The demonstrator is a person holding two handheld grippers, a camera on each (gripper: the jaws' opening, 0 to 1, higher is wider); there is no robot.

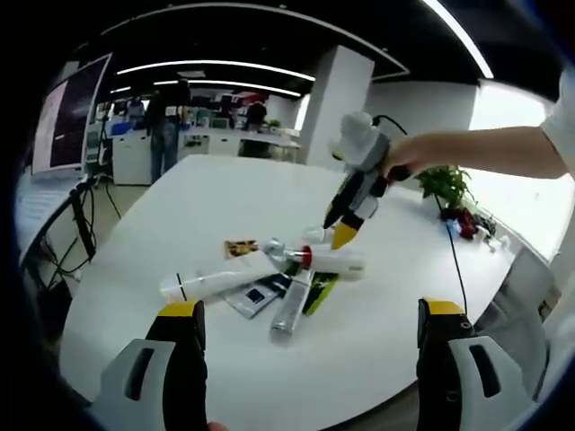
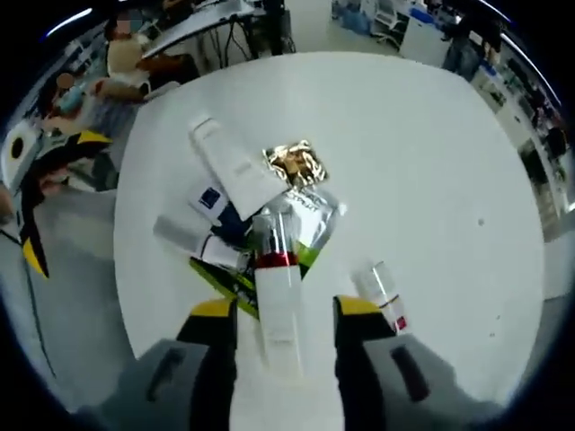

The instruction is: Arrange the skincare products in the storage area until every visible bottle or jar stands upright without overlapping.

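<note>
right gripper [image 2: 280, 316] above a round white table [image 2: 431, 153], jaws spread either side of a lying white tube with a red band [image 2: 277, 301], not closed on it. a small bottle [image 2: 382, 294] lies just beside. more tubes and sachets [image 2: 243, 193] overlap in a heap. left gripper [image 1: 310, 334] held wide apart, well short of the heap [image 1: 278, 278].

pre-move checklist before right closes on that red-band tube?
1. White tube with red band between the right gripper jaws: ok.
2. Jaws touching the tube: cannot tell.
3. Tube free of the pile: not ok, its cap end lies over the sachets.
4. Small tube apart from the jaws: ok.
5. Left gripper open, back from the pile: ok.
6. Products upright: not ok, all lie flat on the table.
</note>
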